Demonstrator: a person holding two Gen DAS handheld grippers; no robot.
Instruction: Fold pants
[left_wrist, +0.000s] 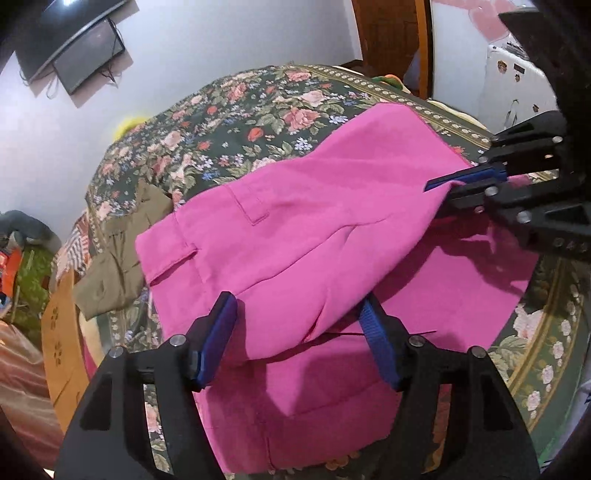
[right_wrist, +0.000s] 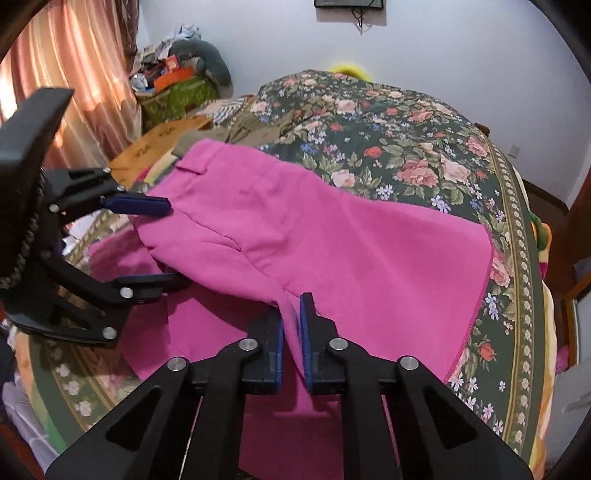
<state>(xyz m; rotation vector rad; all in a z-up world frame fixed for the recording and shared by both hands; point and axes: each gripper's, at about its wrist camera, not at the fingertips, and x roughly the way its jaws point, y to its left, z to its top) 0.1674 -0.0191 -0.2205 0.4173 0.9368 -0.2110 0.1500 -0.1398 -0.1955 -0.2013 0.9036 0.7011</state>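
Note:
Bright pink pants (left_wrist: 303, 229) lie on a floral bedspread (left_wrist: 229, 122), with the waistband part lifted and folded over the lower layer. My left gripper (left_wrist: 299, 314) is open, its jaws on either side of the raised fold's edge. My right gripper (right_wrist: 291, 317) is shut on a pinch of the pink pants (right_wrist: 332, 251) and holds it above the lower layer. In the left wrist view the right gripper (left_wrist: 443, 184) enters from the right, clamped on the cloth. In the right wrist view the left gripper (right_wrist: 166, 243) is at the left, jaws wide apart.
An olive-brown garment (left_wrist: 118, 251) lies at the bed's left edge beside the pants. A cardboard box (right_wrist: 155, 144) and a cluttered pile (right_wrist: 173, 74) stand by the curtain. A wall screen (left_wrist: 85, 55) hangs above. The bedspread (right_wrist: 406, 155) extends beyond the pants.

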